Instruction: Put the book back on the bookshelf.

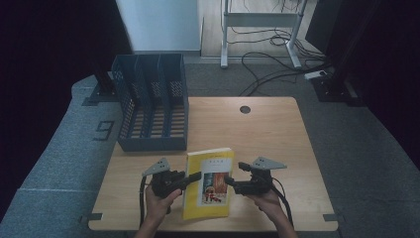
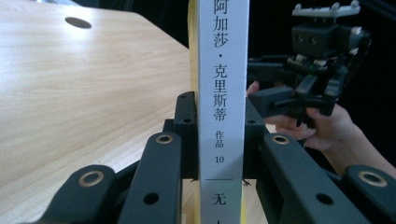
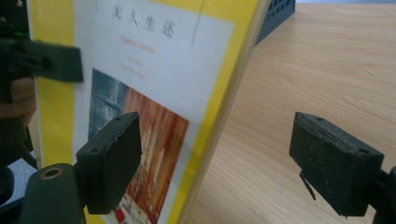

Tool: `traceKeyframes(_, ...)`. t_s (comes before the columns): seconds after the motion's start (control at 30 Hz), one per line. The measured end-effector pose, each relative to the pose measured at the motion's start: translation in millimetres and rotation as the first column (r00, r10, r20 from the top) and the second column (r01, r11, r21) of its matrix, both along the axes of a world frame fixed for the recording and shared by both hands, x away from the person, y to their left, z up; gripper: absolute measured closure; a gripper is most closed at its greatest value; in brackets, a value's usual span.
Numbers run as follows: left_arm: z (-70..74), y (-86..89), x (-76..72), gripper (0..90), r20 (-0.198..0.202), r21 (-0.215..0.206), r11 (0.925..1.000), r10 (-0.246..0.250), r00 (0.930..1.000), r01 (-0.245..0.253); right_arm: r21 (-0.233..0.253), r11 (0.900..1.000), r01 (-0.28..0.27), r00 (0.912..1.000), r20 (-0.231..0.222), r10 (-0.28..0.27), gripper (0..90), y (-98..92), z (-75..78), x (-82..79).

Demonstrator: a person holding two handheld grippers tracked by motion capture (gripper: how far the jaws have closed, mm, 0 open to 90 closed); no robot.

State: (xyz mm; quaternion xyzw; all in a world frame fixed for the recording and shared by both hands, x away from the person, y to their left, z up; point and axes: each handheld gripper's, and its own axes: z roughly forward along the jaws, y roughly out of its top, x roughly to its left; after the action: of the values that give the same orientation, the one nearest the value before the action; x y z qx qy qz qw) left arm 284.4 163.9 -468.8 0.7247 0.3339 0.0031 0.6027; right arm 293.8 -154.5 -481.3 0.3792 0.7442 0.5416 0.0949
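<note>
A yellow book (image 1: pixel 208 186) with a white cover panel and a picture is held tilted above the wooden table (image 1: pixel 277 134) near its front edge. My left gripper (image 1: pixel 192 177) is shut on the book's white spine (image 2: pixel 222 70), one jaw on each side, and my left gripper (image 2: pixel 222 135) shows the grip up close. My right gripper (image 1: pixel 231 181) is open at the book's opposite edge. In the right gripper view the book (image 3: pixel 154 70) stands between the wide-apart jaws of my right gripper (image 3: pixel 223 161), with the left pad (image 3: pixel 112 158) in front of the cover.
A dark blue slotted file organizer (image 1: pixel 151 101) stands at the table's back left, its corner (image 3: pixel 275 14) behind the book. A round cable hole (image 1: pixel 244 109) sits near the far edge. Cables and desk legs are on the floor beyond.
</note>
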Motion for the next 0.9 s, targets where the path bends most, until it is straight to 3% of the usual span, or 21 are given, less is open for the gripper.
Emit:
traceKeyframes(0.6, 14.2, 19.8, -4.9, 75.6, 0.064, -0.041, 0.9968, 0.072, 0.9954, -0.069, -0.014, 1.000, -0.001, 0.9999, -0.014, 0.001, 17.0, 0.3, -5.5, 1.5)
traceKeyframes(0.9, 17.1, 26.8, -5.5, 75.5, 0.075, -0.052, 0.9942, 0.098, 0.9924, -0.094, -0.029, 1.000, -0.002, 0.9998, -0.022, 0.001, 17.2, 1.7, -10.2, 2.3)
